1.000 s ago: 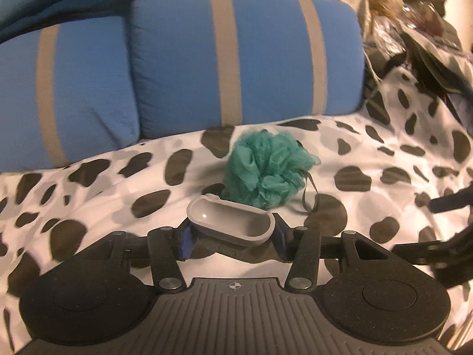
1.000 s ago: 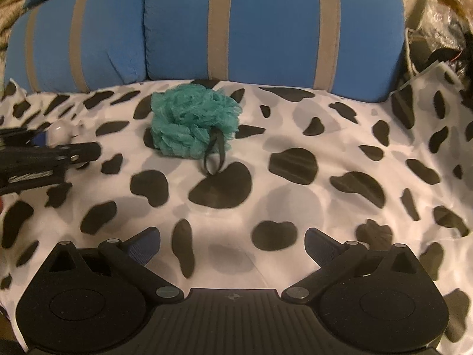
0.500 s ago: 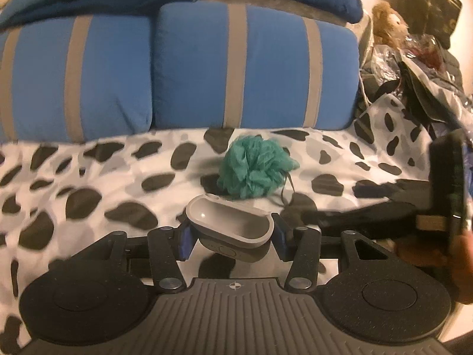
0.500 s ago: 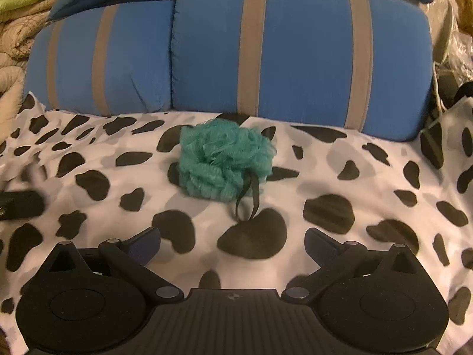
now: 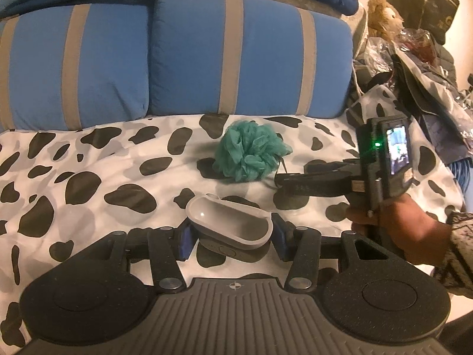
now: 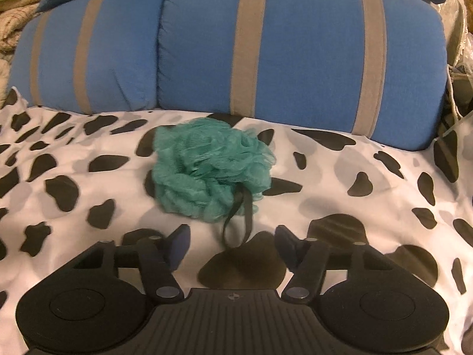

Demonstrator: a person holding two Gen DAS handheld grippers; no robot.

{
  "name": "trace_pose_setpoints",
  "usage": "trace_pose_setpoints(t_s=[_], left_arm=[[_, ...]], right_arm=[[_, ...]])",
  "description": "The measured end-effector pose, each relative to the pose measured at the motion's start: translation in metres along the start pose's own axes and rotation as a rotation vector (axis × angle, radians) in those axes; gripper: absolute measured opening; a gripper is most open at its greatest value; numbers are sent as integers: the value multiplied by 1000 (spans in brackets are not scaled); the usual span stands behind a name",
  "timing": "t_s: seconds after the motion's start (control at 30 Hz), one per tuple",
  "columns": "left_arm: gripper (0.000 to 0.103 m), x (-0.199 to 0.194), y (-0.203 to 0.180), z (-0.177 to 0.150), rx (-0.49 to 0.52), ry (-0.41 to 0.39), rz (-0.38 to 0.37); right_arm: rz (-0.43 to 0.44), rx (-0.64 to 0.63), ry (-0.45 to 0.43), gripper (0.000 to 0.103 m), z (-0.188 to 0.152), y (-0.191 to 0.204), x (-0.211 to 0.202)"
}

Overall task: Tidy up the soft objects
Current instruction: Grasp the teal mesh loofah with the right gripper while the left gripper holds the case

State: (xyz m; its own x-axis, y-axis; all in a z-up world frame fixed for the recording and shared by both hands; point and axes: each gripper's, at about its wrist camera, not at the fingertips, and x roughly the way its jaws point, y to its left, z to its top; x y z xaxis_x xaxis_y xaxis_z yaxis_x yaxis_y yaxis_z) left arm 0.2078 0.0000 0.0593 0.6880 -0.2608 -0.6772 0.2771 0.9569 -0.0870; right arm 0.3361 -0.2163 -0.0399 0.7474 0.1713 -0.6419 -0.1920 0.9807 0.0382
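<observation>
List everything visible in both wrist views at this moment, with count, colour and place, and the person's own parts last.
Bath pouf: one, teal, dark cord loop, on the spotted cover ahead of the right gripper.
Earbud case: one, grey, between the left gripper's pads.
Cushions: two, blue with grey stripes, side by side behind the pouf.
Cover: one, white with black spots, under everything.
Plush toy: one, brown, far right, amid dark clutter.
Left gripper: black, shut on the case.
Right gripper: black, jaws closing, the cord loop's end between them, pads not touching.
Hand: one, carrying the right gripper.

Home bedroom: bed w/ cow-spot sheet [image 6: 340,183], blue striped pillows [image 6: 301,56], plush toy [image 5: 384,14].
</observation>
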Motion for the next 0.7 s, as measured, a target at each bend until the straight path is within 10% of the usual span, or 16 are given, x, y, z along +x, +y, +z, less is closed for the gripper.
trace_pose_setpoints(t_s=[0.27, 0.4, 0.7], left_arm=[[50, 0, -5, 3, 7, 0, -29], [50, 4, -6, 3, 11, 15, -35], [50, 8, -10, 2, 9, 21, -33]], right_arm=[[6, 46, 7, 42, 7, -9, 31], [43, 70, 36, 7, 9, -12, 39], [94, 29, 73, 3, 8, -8, 5]])
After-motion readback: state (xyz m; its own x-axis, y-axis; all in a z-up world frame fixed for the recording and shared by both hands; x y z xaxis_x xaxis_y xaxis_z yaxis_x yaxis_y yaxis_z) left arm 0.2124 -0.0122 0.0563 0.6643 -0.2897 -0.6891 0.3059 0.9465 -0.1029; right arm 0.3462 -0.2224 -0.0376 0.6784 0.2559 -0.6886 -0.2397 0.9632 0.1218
